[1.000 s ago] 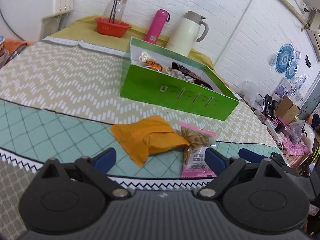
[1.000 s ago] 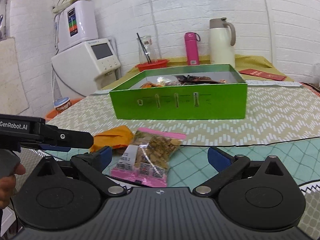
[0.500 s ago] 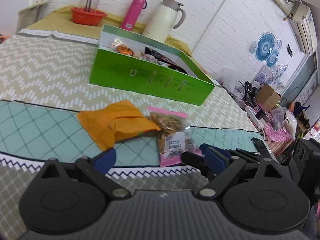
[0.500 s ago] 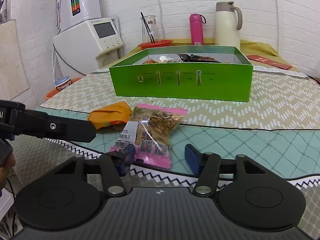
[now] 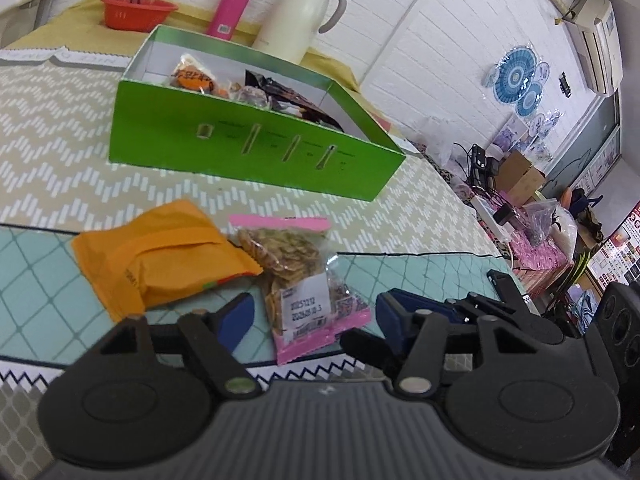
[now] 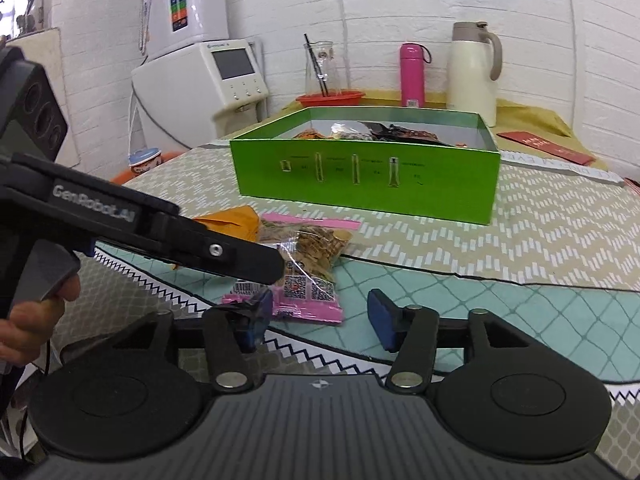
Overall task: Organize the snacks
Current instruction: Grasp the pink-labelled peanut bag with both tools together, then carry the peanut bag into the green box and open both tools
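The left tongs (image 5: 310,316) stand wide apart, holding nothing, their blue pads either side of the near pink edge of the clear nut bag (image 5: 304,280), which lies flat on the table (image 5: 48,128) just ahead of them. The right tongs (image 6: 316,316) are partly open and also hold nothing; their left pad sits at the bag's (image 6: 308,256) near corner, possibly touching it, and the right pad is clear of it. Both tongs aim at the same bag from close together, and in the right view the left tool's black finger (image 6: 240,258) crosses above the bag, so a closing move by either could knock the other or pinch only the thin film, letting the bag slip or swing. Just left of the bag, touching it, lies the orange packet (image 5: 160,264), which a sideways drag could shove along. Farther ahead sits the green box (image 5: 256,148), open and already holding several snacks; its near wall stands between the bag and the inside, so the bag likely has to be lifted over the rim. Beyond the box are a pink bottle (image 5: 234,4), a cream jug (image 5: 298,12) and a red bowl (image 5: 138,12), all well clear.
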Demonstrator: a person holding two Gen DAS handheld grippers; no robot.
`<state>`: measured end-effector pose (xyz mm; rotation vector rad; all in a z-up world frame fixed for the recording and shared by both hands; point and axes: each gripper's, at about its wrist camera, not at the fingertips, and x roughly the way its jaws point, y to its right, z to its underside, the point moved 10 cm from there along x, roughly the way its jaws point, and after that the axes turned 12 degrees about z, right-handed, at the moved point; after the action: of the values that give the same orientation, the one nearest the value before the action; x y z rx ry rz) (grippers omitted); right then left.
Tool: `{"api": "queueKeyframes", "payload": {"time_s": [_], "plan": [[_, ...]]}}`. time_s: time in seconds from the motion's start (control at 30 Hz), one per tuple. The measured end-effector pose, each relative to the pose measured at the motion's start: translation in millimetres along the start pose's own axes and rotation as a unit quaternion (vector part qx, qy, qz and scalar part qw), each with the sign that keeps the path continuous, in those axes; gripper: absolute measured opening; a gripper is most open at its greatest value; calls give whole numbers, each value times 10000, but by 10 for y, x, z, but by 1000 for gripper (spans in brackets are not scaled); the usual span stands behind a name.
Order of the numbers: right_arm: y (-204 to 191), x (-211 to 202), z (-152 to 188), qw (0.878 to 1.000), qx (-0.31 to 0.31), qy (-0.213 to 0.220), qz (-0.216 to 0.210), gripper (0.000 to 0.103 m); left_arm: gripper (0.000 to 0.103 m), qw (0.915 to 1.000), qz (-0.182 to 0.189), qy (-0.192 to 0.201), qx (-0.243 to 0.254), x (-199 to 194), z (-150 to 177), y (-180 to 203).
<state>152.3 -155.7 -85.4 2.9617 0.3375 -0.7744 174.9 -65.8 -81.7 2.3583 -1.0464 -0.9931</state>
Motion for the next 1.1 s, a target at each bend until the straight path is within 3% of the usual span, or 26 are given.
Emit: {"api": "queueKeyframes", "payload": {"time_s": [0.07,0.13,0.17,0.2,0.23,0.3,0.4,0.57,0.67,0.73,0.8,0.9,1.1], "plan": [[-49,64,-5,9999,-98,-41,-62,98,58,10000,-43,-1,-56,34,-9,-49],[-61,126,-3,9999,-46,-89,-75,97,52,10000,-26,25,-66,50,-19,-69],[-62,147,7,9998,10,-138,-106,96,45,10000,-33,12,-30,54,-19,-74],[-62,142,1,9999,59,-102,-118,76,26,10000,-32,-16,12,66,-21,-77],[-73,126,3,9995,125,-149,-231,52,25,10000,-54,-34,53,69,-21,-86],[-57,84,7,9994,172,-193,-237,37,25,9999,-16,-93,128,59,-16,-76],[-8,56,24,9987,330,-233,-315,37,27,9998,23,-94,160,52,3,-63],[-25,55,12,9990,284,-180,-292,47,33,9999,27,-26,97,47,-10,-87],[-76,99,19,9991,227,-182,-320,59,33,9999,21,-18,159,47,-2,-81],[-98,131,22,9991,255,-123,-312,61,30,9995,-76,-3,313,64,7,-63],[-105,145,17,9995,225,-94,-205,54,27,9992,-152,27,361,81,-2,-54],[-98,108,15,9997,219,-103,-47,27,22,9990,-195,29,397,70,-9,1],[-35,-146,-134,9994,302,176,1,24,22,9972,-47,269,702,-96,-118,252]]}}
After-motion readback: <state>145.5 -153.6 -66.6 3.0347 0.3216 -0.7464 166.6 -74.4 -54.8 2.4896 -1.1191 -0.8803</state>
